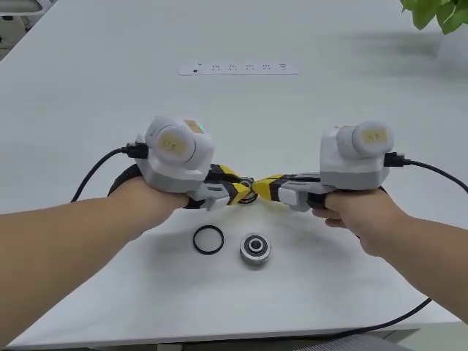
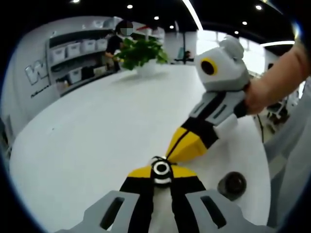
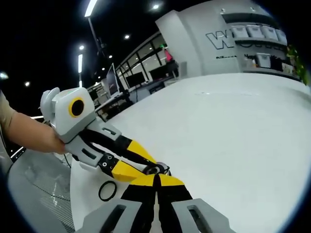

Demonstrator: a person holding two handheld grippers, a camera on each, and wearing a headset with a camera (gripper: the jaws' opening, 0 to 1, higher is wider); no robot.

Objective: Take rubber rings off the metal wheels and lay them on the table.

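The left tongs (image 1: pixel 243 190) gripped one small round metal wheel (image 2: pixel 161 171); the right tongs (image 1: pixel 259 191), squeezed together, touched it. Nearer the person, on the white worktop (image 1: pixel 292 110), lay one black rubber ring (image 1: pixel 208 240) and a second metal wheel (image 1: pixel 255 248).

Desk (image 1: pixel 307 88): white, wide, smooth top
Near edge: black rubber ring (image 1: pixel 208 240) lying flat, metal wheel (image 1: pixel 255 248) just beside it on the right, not touching
Far side: white socket strip (image 1: pixel 238 69), well apart from both
Right front: black cable (image 1: pixel 398 319) trailing across the corner
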